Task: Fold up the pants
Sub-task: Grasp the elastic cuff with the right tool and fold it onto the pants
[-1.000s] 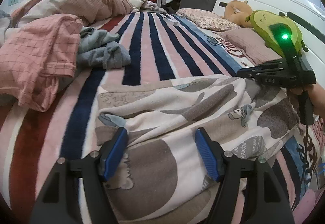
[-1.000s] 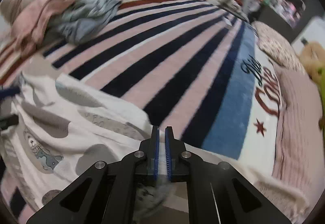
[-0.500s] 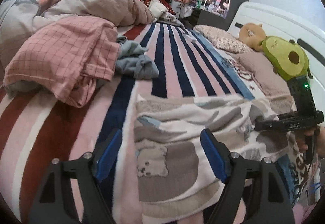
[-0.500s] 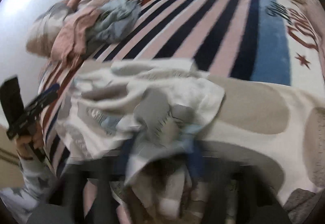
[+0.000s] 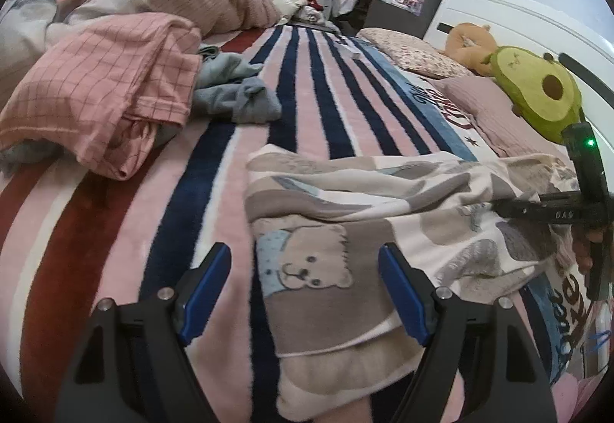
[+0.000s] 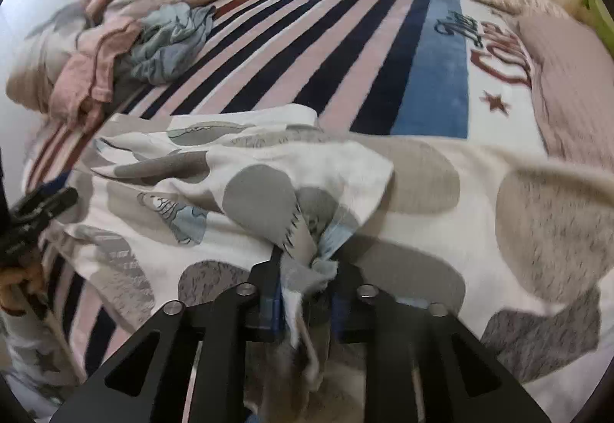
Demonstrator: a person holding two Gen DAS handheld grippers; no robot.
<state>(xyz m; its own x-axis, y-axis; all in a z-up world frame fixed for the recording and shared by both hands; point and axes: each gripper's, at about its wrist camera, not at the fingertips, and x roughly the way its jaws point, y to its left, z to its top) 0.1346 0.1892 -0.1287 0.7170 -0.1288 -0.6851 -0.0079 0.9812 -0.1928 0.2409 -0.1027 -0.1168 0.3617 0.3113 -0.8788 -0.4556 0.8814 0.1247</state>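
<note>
Soft printed cloth pants (image 5: 357, 231), plush striped blanket (image 5: 161, 200), seemingly matt fingers (image 5: 399, 288)

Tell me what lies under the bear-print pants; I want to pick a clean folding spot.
The pants lie on a striped blanket covering the bed. What the blanket looks like beneath them is hidden.

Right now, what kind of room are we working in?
Most likely a bedroom: the pants lie on a bed's striped blanket, with pillows, an avocado plush and a white headboard.
</note>
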